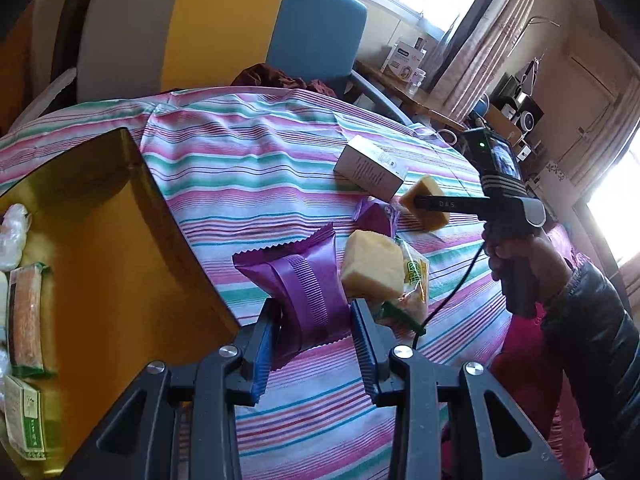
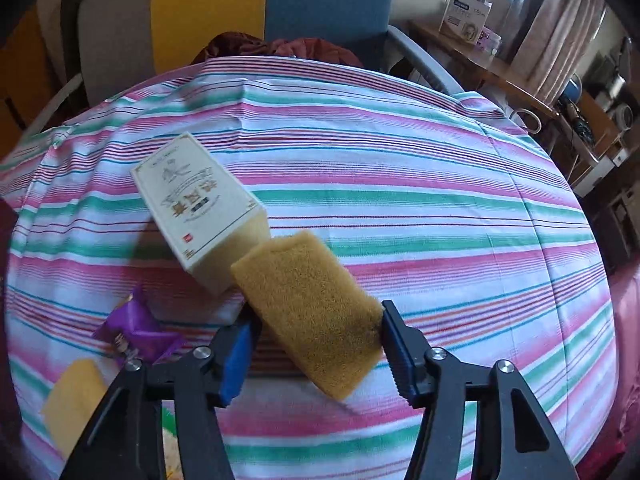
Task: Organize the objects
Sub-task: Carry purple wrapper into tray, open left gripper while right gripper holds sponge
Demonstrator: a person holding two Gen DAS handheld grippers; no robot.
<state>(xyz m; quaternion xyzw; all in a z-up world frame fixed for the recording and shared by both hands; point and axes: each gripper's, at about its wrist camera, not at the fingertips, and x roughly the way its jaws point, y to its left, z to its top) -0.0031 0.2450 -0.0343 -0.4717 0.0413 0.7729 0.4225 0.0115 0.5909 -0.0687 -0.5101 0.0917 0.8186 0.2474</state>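
Observation:
My left gripper (image 1: pixel 314 320) is shut on a purple snack packet (image 1: pixel 298 284), held just above the striped cloth beside the open yellow box (image 1: pixel 112 240). My right gripper (image 2: pixel 316 336) is shut on a brown-yellow sponge (image 2: pixel 310 308) and holds it above the table; it also shows in the left wrist view (image 1: pixel 426 204). A second yellow sponge (image 1: pixel 374 266) lies on the cloth next to a yellow-green snack bag (image 1: pixel 414 284). A small purple packet (image 2: pixel 136 330) and a white carton (image 2: pixel 200 208) lie near them.
The yellow box holds several wrapped snacks (image 1: pixel 26 320) on its left side. A striped cloth (image 2: pixel 400 184) covers the round table. A grey, yellow and blue chair (image 1: pixel 208 28) stands behind it. A desk with clutter (image 1: pixel 404 68) is at the far right.

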